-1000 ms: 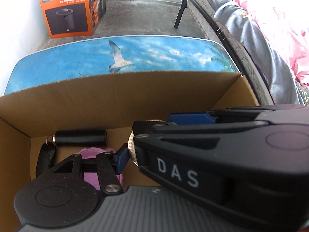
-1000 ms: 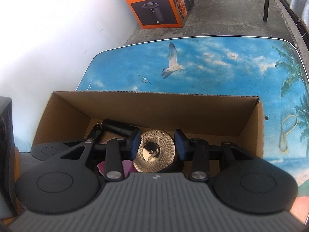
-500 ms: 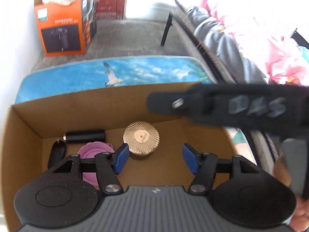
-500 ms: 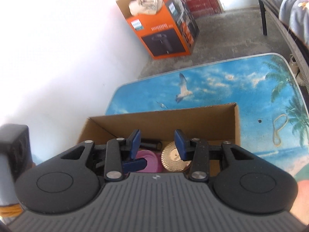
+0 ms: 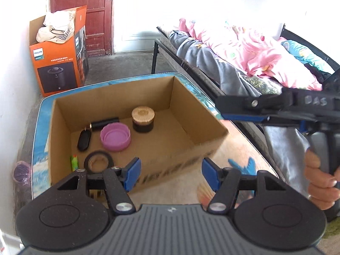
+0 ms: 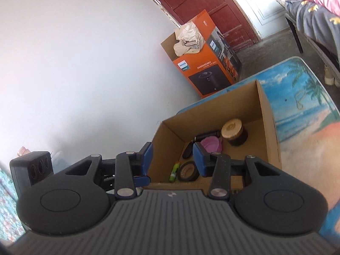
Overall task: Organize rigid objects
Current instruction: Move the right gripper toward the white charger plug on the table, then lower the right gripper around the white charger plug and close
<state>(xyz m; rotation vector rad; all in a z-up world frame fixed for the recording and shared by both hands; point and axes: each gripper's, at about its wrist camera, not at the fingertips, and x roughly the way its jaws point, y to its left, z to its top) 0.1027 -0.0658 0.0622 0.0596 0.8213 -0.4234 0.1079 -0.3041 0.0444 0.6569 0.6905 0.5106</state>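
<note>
An open cardboard box stands on the beach-print table. Inside stand a dark jar with a gold ribbed lid, a purple lid, a black cylinder, a black key fob, a black tape roll and a small green item. My left gripper is open and empty, raised above the box's near wall. My right gripper is open and empty, raised over the box's near left corner; it also shows from the side in the left wrist view.
The table has a rubber band lying on it. An orange Philips carton stands on the floor by the white wall. A bed with pink and grey bedding runs along the right.
My right gripper let go of the gold-lidded jar in the box, opened and rose away. Both grippers pulled up and back from the box, which now shows whole.
</note>
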